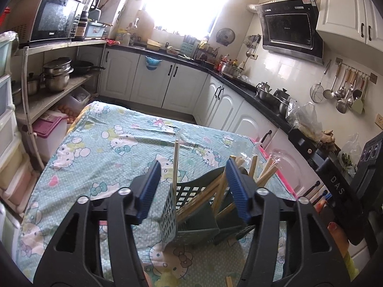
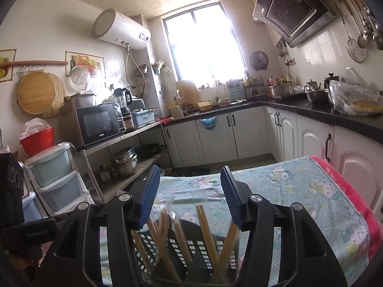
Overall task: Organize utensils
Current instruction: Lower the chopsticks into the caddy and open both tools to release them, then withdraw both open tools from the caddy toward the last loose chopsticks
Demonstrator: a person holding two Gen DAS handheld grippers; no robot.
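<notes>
Where the table's pale blue cartoon-cat cloth (image 1: 100, 143) spreads across the left wrist view, a dark grey-green plastic utensil caddy (image 1: 191, 217) with slotted, grid-like walls stands on it near the table's right edge. It is divided into compartments, and a lighter perforated panel forms its near left wall. Long tan wooden chopsticks (image 1: 215, 191) fill it, most leaning at loose angles toward the right, while one stick stands almost upright at the caddy's left side. A short piece of the same tan wood lies on the cloth at the bottom of that view.

The left gripper (image 1: 192, 186) has its blue ribbed pads spread apart, neither pressing on anything. The caddy sits low between them, closer to the right pad, and the leaning chopstick tips cross in front of that pad; whether they touch it cannot be told. The upright stick rises in the gap, free of both pads.

In the right wrist view the same caddy (image 2: 196, 258) lies directly below and just ahead of the right gripper (image 2: 190, 196), its chopsticks (image 2: 205, 227) rising toward the gap. Some look blurred. This gripper's blue pads also stand roughly half parted, holding nothing, with the stick tips below and between them and apart from both.
</notes>
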